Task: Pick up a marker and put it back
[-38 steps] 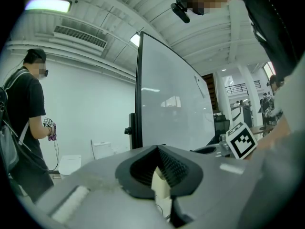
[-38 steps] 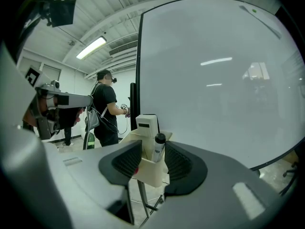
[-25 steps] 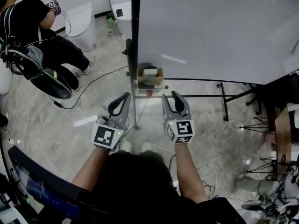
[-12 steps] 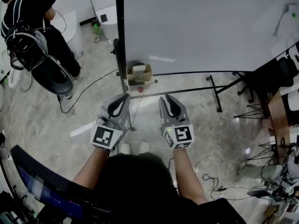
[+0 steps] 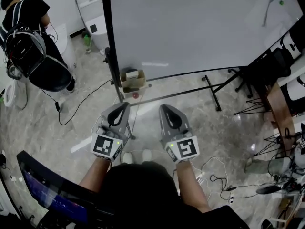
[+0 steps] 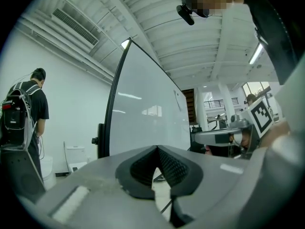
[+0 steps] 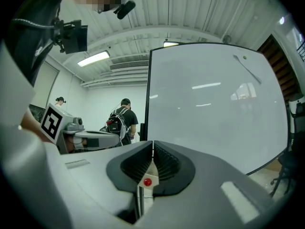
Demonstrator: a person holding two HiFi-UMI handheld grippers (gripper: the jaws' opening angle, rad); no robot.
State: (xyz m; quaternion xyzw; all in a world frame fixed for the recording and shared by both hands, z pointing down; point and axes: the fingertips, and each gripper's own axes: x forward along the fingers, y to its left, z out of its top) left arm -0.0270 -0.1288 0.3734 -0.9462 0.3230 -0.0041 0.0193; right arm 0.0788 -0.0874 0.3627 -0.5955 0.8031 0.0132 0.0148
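Head view: right claw (image 5: 165, 109) has just been closing, on nothing; left claw (image 5: 125, 105) closed, empty. Marker (image 5: 135, 95) (probably that red tip) under cardboard box (image 5: 133, 82) at whiteboard (image 5: 190, 27), well apart. Pick-up seemingly not begun.

A big whiteboard (image 5: 190, 27) on a black-framed stand (image 5: 212, 92) takes up the middle of the room. It stands on a grey marbled floor (image 5: 62, 123) with loose cables (image 5: 88, 93) trailing across it. Around it are white walls (image 6: 71, 104) and a ribbed ceiling (image 7: 190, 13) with strip lights (image 7: 94, 58). A person wearing a backpack (image 5: 28, 37) stands off to the left.
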